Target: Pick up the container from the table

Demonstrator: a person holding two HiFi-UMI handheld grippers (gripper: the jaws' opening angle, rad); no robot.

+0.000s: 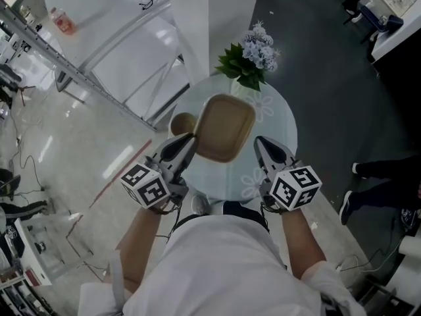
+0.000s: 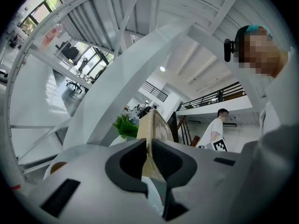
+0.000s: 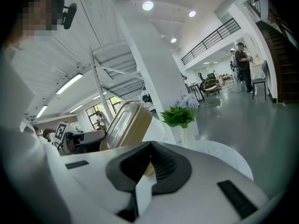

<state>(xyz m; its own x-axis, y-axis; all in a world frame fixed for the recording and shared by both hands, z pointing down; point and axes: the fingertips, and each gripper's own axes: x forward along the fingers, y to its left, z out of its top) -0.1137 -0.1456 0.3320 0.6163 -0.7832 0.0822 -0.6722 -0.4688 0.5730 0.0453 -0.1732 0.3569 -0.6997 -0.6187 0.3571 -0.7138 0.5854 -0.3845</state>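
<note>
A tan, square container (image 1: 225,127) with rounded corners hangs tilted above the round glass table (image 1: 279,120). My left gripper (image 1: 187,143) is shut on its left rim; in the left gripper view the thin edge of the container (image 2: 152,125) runs straight between the dark pads of the left gripper (image 2: 149,157). My right gripper (image 1: 261,145) meets the container's right edge. In the right gripper view the container (image 3: 126,125) rises to the left, and a tan sliver sits pinched between the closed pads of the right gripper (image 3: 148,164).
A white vase of green leaves and pale blue flowers (image 1: 253,58) stands at the table's far edge. A small round brown object (image 1: 181,122) lies on the table's left side. A white stair frame (image 1: 125,64) stands left of the table. A bystander's feet (image 1: 358,170) are on the right.
</note>
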